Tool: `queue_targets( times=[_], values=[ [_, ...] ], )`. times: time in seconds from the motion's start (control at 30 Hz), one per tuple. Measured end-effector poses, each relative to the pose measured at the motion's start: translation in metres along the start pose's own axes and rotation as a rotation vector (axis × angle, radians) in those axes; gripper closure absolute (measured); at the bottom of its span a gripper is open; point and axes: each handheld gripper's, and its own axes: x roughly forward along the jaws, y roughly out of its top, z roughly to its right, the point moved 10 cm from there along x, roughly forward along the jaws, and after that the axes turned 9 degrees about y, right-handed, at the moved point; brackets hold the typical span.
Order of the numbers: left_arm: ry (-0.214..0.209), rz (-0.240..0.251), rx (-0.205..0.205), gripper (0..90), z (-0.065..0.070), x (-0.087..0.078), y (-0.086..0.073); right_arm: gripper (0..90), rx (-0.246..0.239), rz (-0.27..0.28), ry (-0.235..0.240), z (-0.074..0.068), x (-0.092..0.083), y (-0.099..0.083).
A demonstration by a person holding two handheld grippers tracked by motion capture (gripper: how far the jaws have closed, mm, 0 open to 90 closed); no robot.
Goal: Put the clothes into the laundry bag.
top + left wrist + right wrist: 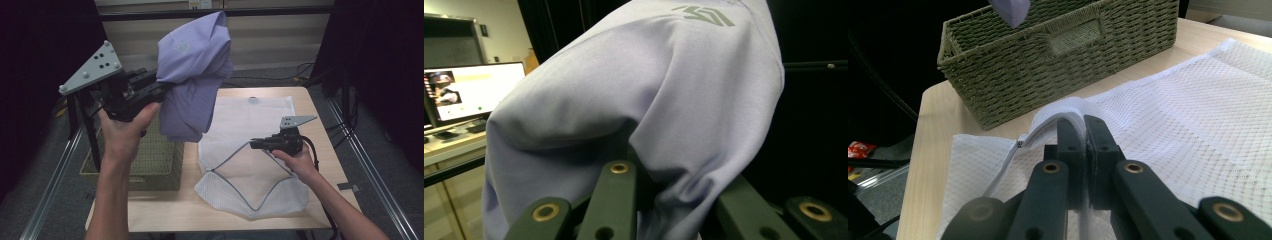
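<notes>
Two grippers are at work over a pale wooden table [320, 145]. In the high view the left gripper [159, 89] is raised well above the table's left side, held in the person's left hand [125, 131], its grey three-cornered plate [91, 68] tilted up to the left. Its jaws are pressed together on a lavender garment [192, 75], pinching a fold of the cloth; the left gripper view shows the fabric bunched between the jaws and draped over them, with a pale printed logo [704, 15] near the top. The garment hangs in a loose bundle whose long axis runs roughly top to bottom, its upper end peaking toward the far side of the table and its lower end dangling just above the far rim of a green woven basket [155, 160], which sits on the left part of the table. To the right of the basket a white mesh laundry bag [250, 150] lies flat, its long axis running from the near edge to the far edge, with the zippered opening at the near end. The right gripper [256, 144], held in the right hand [300, 161], is low over the bag with its jaws closed on the bag's zipper edge [1063, 116], lifting that edge off the layer beneath. A lit monitor [476, 90] stands on a desk behind, seen in the left gripper view.
</notes>
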Motion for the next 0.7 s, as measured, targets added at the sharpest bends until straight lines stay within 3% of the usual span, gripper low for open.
queue_targets(
  times=[0.17,0.4,0.57,0.7],
  values=[
    [0.000,-0.009,0.015,82.6,0.009,0.007,-0.008,87.8,0.002,0.001,0.002,0.000,0.000,0.000],
    [-0.052,-0.017,0.004,82.6,0.028,0.013,-0.014,87.8,0.007,0.000,0.001,0.001,0.001,-0.001],
    [-0.072,-0.020,0.028,82.6,0.046,0.019,-0.021,87.8,0.005,0.003,-0.003,0.002,0.001,0.000],
    [-0.105,-0.023,0.016,82.6,0.057,0.024,-0.029,87.8,0.014,0.006,-0.002,0.002,0.000,0.000]
  ],
)
